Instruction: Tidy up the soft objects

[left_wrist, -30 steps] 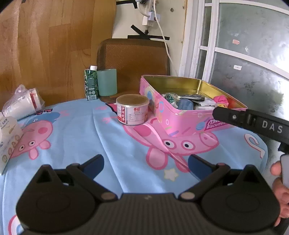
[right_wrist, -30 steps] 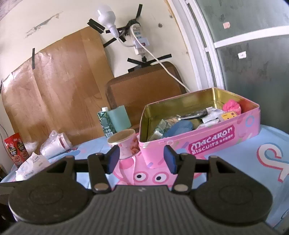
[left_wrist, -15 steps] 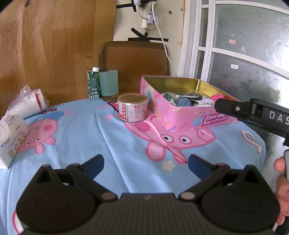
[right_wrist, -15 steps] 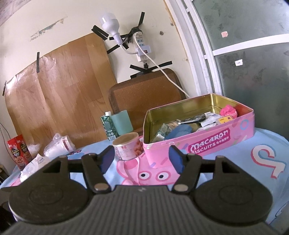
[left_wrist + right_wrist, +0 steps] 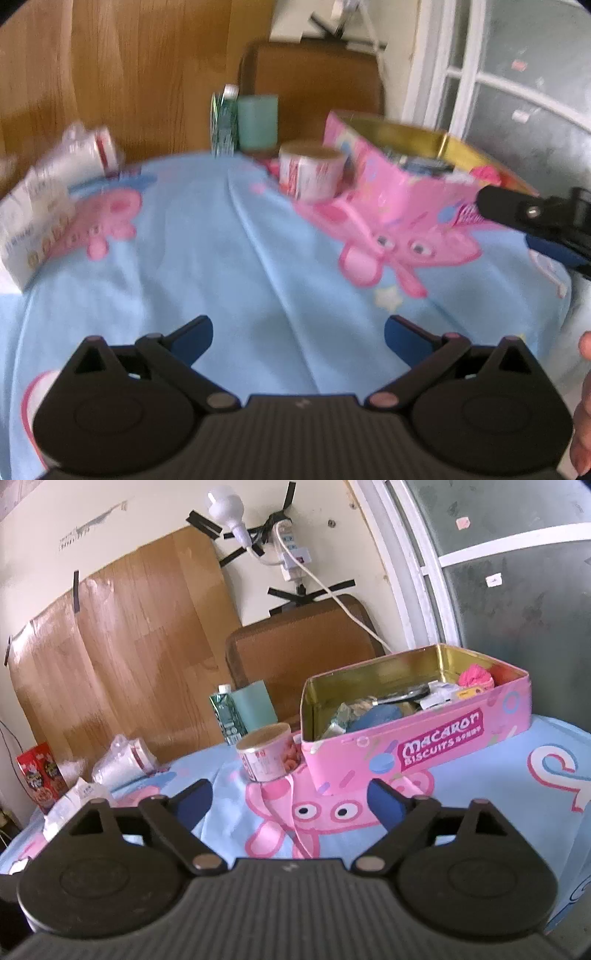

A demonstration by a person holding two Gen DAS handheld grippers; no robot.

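A pink biscuit tin (image 5: 439,744) stands open at the far right of the blue cartoon tablecloth (image 5: 480,786). It holds a blue soft thing (image 5: 376,716), a pink fluffy thing (image 5: 476,677) and several small items. The tin also shows in the blurred left wrist view (image 5: 399,192). My left gripper (image 5: 298,334) is open and empty over the cloth (image 5: 221,258). My right gripper (image 5: 290,801) is open and empty, short of the tin; one of its fingers shows in the left wrist view (image 5: 535,216).
A round can (image 5: 269,751) stands left of the tin. A green carton (image 5: 227,714) and a teal cup (image 5: 255,709) stand behind it. A tissue pack (image 5: 33,225) and a plastic bag of cups (image 5: 122,762) lie at the left. A red box (image 5: 38,775) is far left.
My right gripper's jaws have opened wider and it has drawn back from the tin. The left gripper view has shifted and blurred with motion; its jaws stay open.
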